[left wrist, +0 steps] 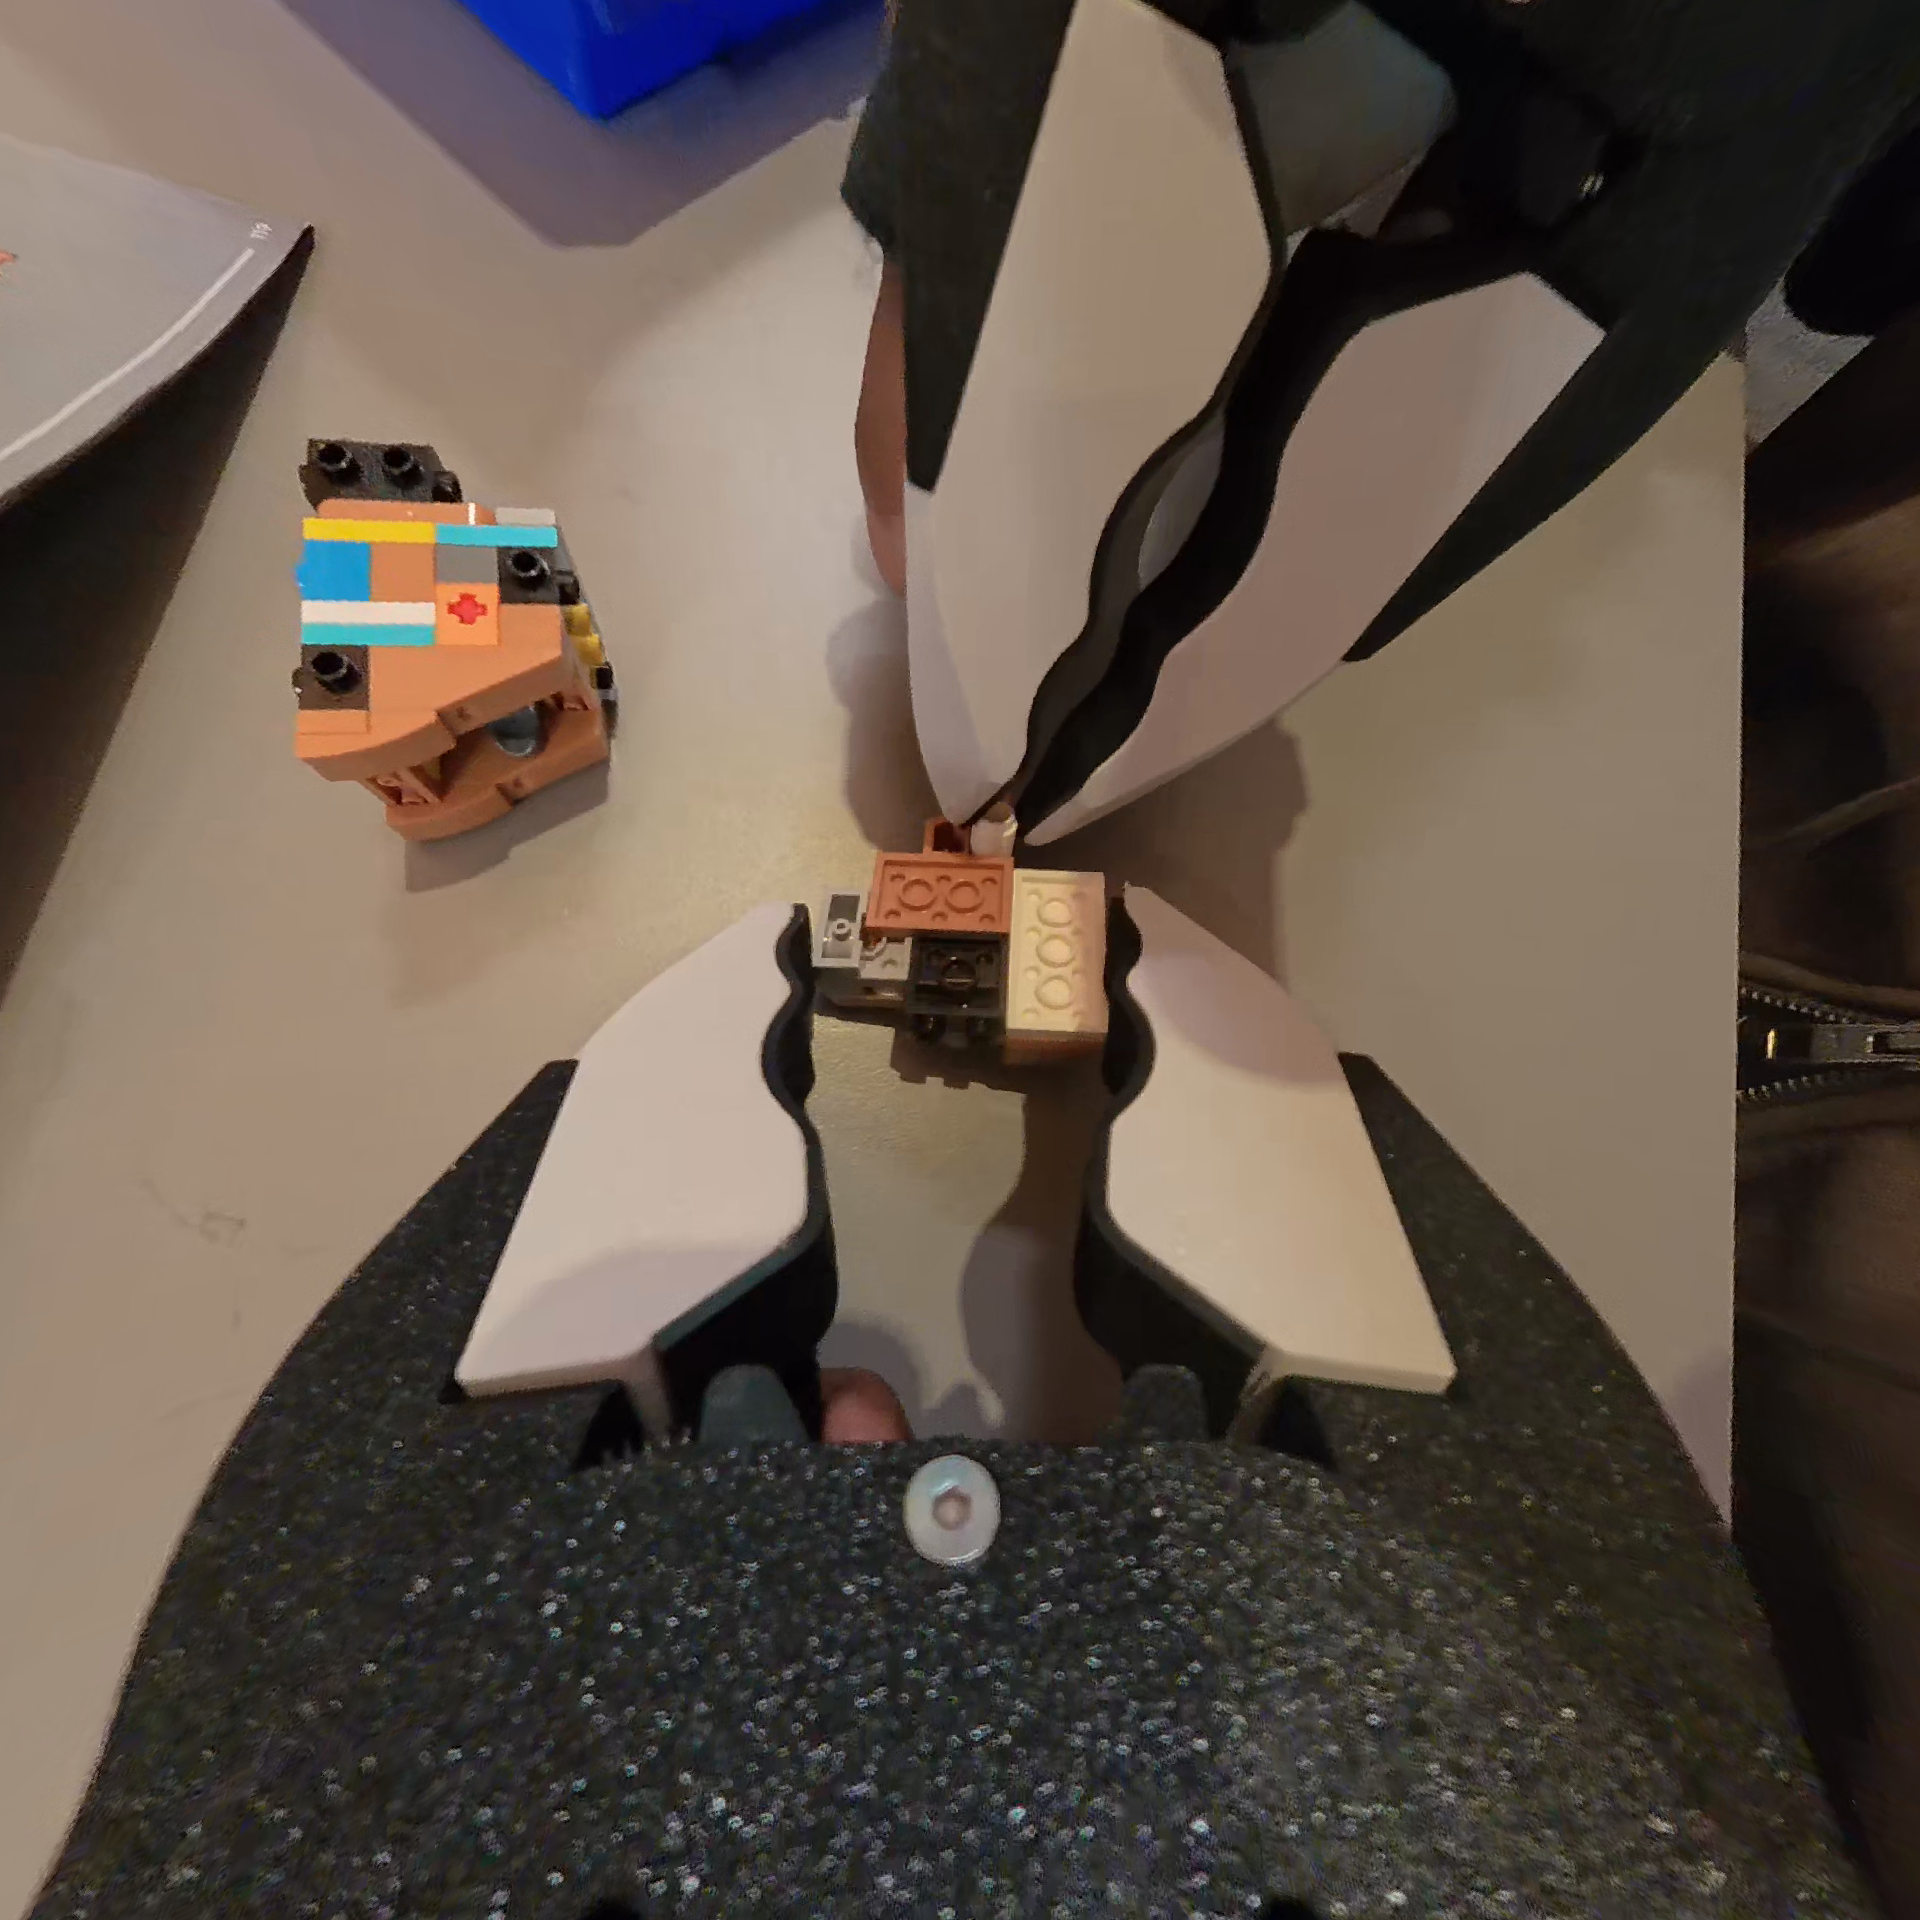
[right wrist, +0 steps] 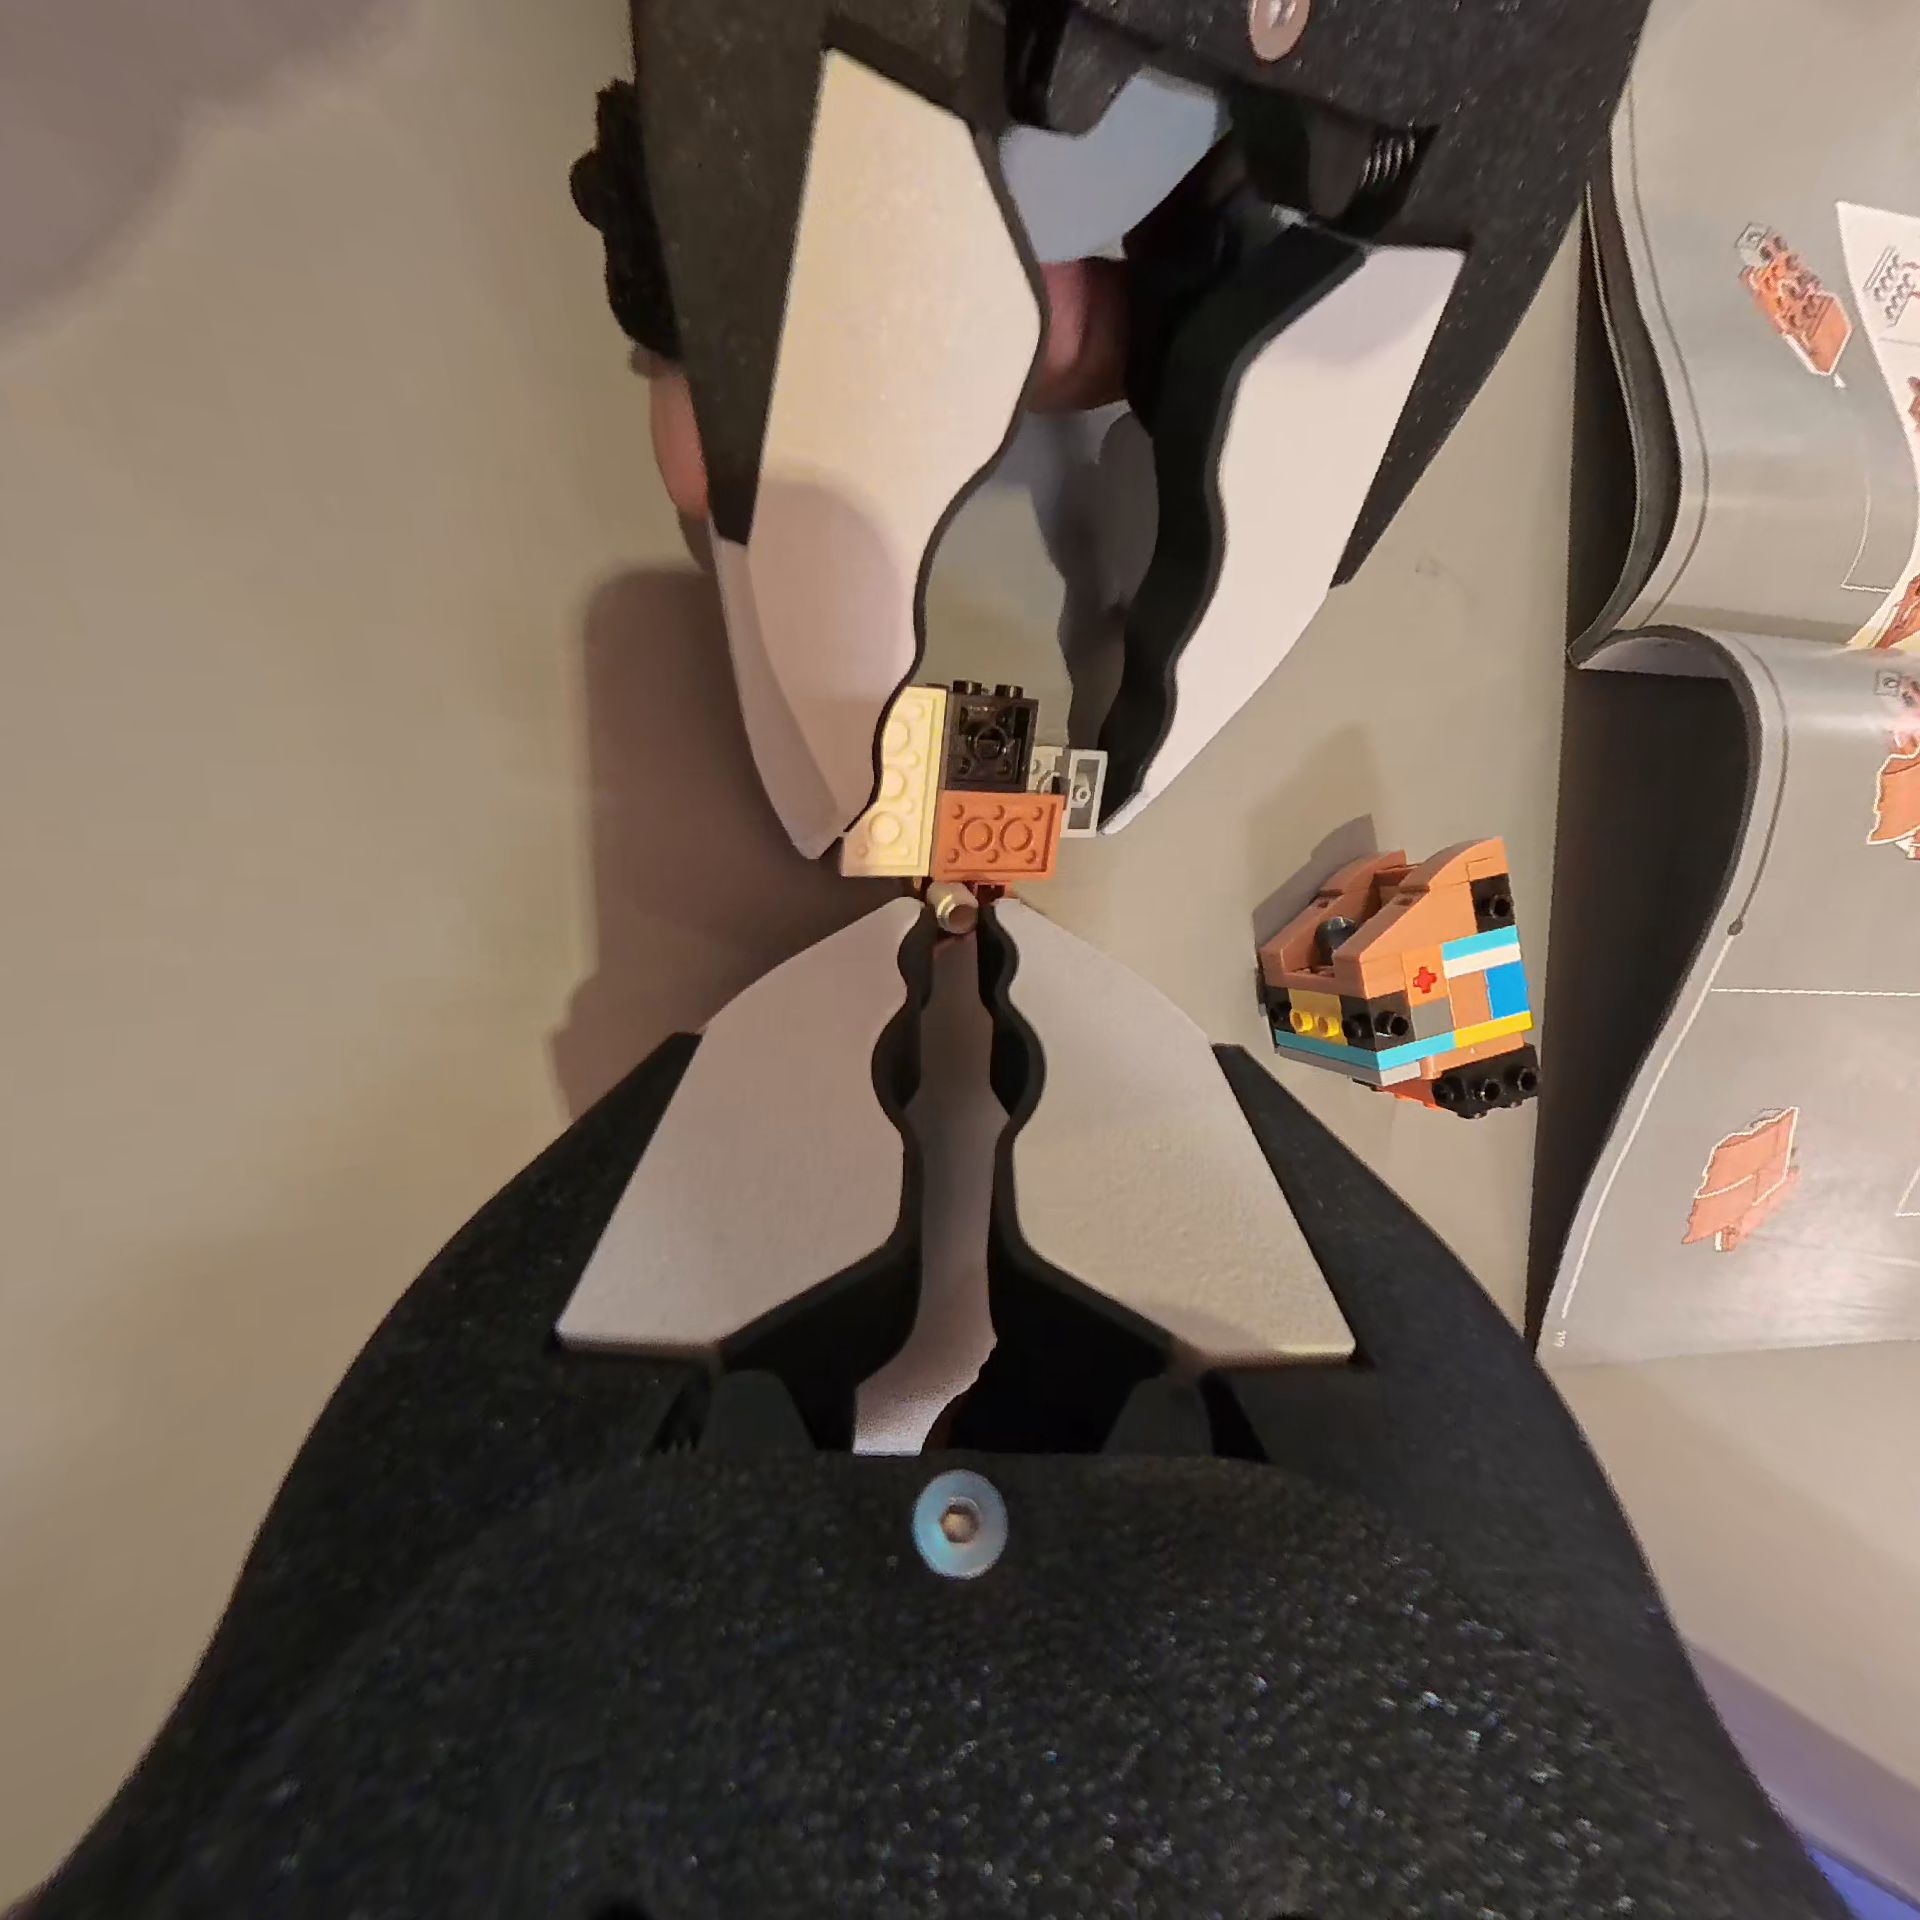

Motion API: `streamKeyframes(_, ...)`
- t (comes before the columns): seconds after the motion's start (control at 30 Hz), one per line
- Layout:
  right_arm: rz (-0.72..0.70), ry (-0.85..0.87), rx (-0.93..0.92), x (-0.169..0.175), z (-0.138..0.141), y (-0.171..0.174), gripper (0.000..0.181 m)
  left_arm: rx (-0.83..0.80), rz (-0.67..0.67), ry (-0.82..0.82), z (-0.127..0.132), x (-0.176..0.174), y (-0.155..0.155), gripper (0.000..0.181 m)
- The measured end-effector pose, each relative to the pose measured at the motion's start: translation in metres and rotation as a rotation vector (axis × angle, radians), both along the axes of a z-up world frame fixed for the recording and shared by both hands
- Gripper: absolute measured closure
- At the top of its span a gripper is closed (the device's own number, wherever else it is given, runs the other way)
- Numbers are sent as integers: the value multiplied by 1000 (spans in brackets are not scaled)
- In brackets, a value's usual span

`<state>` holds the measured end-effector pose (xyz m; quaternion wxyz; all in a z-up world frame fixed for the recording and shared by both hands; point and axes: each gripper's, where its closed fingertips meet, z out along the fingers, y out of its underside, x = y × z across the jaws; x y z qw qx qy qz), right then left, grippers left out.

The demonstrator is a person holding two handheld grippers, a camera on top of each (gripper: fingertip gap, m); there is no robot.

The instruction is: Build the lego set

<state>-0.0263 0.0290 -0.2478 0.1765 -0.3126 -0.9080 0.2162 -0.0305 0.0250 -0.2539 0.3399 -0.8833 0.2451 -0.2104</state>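
A small lego sub-assembly (left wrist: 1055,961) of a brown plate, a tan plate, a black brick and grey pieces sits between the fingers of my left gripper (left wrist: 956,925), which is shut on it just above the table. My right gripper (right wrist: 951,920) is shut on a small tan peg (right wrist: 948,914) and holds it against the brown clip at the assembly's edge (right wrist: 997,862). In the left wrist view the right gripper (left wrist: 997,821) comes in from the top, with the peg (left wrist: 994,834) at its tips. In the right wrist view the left gripper (right wrist: 971,826) comes in from the top.
A larger brown lego build (left wrist: 447,644) with blue, yellow and black parts lies on the beige table, apart from both grippers; it also shows in the right wrist view (right wrist: 1397,977). An open instruction booklet (right wrist: 1745,935) lies beyond it. A blue bin (left wrist: 665,42) is at the far edge. The grippers are tip to tip, or close to it.
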Motion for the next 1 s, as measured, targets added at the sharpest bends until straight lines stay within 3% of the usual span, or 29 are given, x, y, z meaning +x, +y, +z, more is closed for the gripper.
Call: streamKeyframes(1.0,-10,44,-46,-2,-2,2,172,8,32,-94,6,-2,4,127)
